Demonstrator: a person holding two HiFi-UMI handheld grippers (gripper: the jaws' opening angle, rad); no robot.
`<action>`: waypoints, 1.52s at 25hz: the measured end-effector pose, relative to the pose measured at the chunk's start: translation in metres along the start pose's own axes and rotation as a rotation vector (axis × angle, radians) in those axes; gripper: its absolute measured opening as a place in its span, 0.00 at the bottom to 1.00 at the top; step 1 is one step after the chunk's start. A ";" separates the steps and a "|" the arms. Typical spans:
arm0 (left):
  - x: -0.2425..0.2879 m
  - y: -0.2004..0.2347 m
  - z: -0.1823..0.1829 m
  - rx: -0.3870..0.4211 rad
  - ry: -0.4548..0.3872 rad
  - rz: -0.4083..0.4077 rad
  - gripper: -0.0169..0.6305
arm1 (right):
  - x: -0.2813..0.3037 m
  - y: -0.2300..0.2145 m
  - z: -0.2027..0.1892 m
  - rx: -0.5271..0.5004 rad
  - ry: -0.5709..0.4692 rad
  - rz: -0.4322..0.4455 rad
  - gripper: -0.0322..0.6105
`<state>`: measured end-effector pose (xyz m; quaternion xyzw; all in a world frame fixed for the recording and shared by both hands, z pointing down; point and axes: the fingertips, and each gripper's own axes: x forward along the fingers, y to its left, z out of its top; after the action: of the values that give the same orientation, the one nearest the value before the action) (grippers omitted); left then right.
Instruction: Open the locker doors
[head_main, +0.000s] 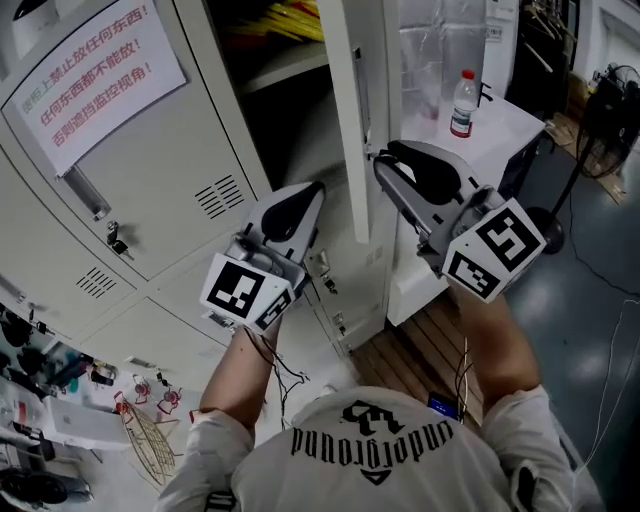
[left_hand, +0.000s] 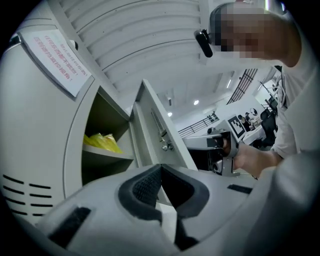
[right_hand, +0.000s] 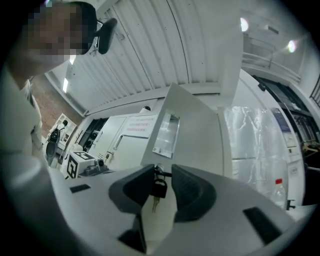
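Note:
The upper locker door (head_main: 345, 100) stands swung out, its edge toward me, and the compartment behind it shows something yellow (head_main: 285, 18) on a shelf. My right gripper (head_main: 378, 160) is at that door's edge. In the right gripper view its jaws (right_hand: 161, 172) close round a small black padlock (right_hand: 159, 188) with a key hanging from the door's (right_hand: 195, 125) latch. My left gripper (head_main: 316, 190) hangs below the open compartment, left of the door, shut with nothing in it. In the left gripper view its tips (left_hand: 160, 169) meet, under the door (left_hand: 155, 125).
A closed locker door (head_main: 150, 170) to the left carries a paper notice (head_main: 95, 70) and its own padlock (head_main: 117, 240). Lower doors are shut, one with a lock (head_main: 325, 275). Right of the lockers a water bottle (head_main: 462, 103) stands on a white cabinet (head_main: 500, 130).

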<state>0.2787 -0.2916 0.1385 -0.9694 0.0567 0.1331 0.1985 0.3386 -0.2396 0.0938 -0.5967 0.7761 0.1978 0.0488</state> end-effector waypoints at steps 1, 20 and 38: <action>0.006 -0.006 0.000 -0.004 -0.007 -0.010 0.04 | -0.012 -0.008 0.001 0.003 -0.001 -0.023 0.23; 0.082 -0.070 -0.014 -0.024 -0.006 -0.132 0.04 | -0.118 -0.157 -0.010 0.054 -0.019 -0.023 0.22; 0.050 -0.063 -0.018 -0.019 0.026 -0.078 0.04 | -0.165 -0.135 0.005 -0.038 -0.019 -0.160 0.30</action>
<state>0.3407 -0.2440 0.1641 -0.9744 0.0203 0.1130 0.1934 0.5125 -0.1170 0.1072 -0.6558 0.7216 0.2134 0.0605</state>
